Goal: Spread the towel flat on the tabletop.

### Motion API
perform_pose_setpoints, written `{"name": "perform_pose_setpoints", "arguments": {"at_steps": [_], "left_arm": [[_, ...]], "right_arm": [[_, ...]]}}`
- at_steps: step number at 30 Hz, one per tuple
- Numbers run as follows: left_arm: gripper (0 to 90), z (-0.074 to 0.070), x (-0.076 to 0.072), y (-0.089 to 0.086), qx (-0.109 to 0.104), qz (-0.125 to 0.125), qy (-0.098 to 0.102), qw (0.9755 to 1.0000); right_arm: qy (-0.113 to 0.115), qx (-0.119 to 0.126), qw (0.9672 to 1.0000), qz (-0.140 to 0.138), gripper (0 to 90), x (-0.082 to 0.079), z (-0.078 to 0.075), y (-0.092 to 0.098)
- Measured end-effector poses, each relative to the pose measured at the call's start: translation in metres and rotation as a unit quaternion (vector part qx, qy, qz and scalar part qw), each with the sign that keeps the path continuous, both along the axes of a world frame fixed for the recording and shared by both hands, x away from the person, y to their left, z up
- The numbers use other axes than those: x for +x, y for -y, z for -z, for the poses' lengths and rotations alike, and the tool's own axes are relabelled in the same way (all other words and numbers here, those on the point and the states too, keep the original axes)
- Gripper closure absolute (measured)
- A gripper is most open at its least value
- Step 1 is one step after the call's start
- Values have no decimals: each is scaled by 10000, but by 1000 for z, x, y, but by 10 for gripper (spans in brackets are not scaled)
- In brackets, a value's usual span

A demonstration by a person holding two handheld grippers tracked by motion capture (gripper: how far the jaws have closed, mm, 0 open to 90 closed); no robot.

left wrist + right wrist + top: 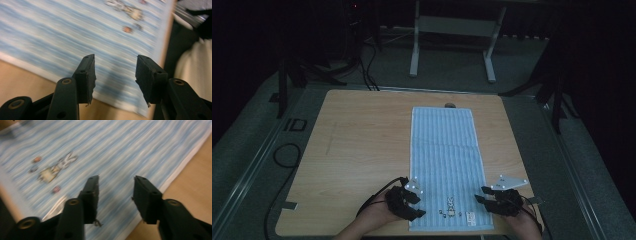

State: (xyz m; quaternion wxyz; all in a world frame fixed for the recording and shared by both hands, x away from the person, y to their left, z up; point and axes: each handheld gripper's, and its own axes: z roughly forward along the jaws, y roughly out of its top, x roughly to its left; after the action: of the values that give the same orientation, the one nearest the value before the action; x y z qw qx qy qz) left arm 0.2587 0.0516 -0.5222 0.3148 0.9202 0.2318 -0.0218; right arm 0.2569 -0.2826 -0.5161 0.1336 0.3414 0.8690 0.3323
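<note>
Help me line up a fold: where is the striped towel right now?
In the high view the striped towel lies flat, right of the table's centre, its near end between the left gripper and right gripper.

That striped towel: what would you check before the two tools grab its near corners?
1. Towel lies flat on the table: ok.
2. Left tool open, nothing between its jaws: ok.
3. Right tool open, nothing between its jaws: ok.
4. Each tool at its own near corner: ok.
5. Jaws already touching the cloth: cannot tell.
6. Towel's near hem inside the table edge: ok.
</note>
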Motion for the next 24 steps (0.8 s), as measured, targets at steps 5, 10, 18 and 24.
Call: {"name": "perform_pose_setpoints", "arguments": {"at_steps": [5,10,18,24], "left_arm": [[499,6,13,1,21,-245,122,9996],[499,14,18,0,143,-280,91,9995],[498,16,11,-4,108,-244,43,9996],[497,15,0,-7,129,-37,-44,9999]], "right_arm": [[101,-73,9999,46,652,16,5,-3],[13,-228,9997,108,687,23,17,-4],[-133,-292,9994,113,650,18,25,0],[-193,-273,9994,54,636,8,25,0]]}}
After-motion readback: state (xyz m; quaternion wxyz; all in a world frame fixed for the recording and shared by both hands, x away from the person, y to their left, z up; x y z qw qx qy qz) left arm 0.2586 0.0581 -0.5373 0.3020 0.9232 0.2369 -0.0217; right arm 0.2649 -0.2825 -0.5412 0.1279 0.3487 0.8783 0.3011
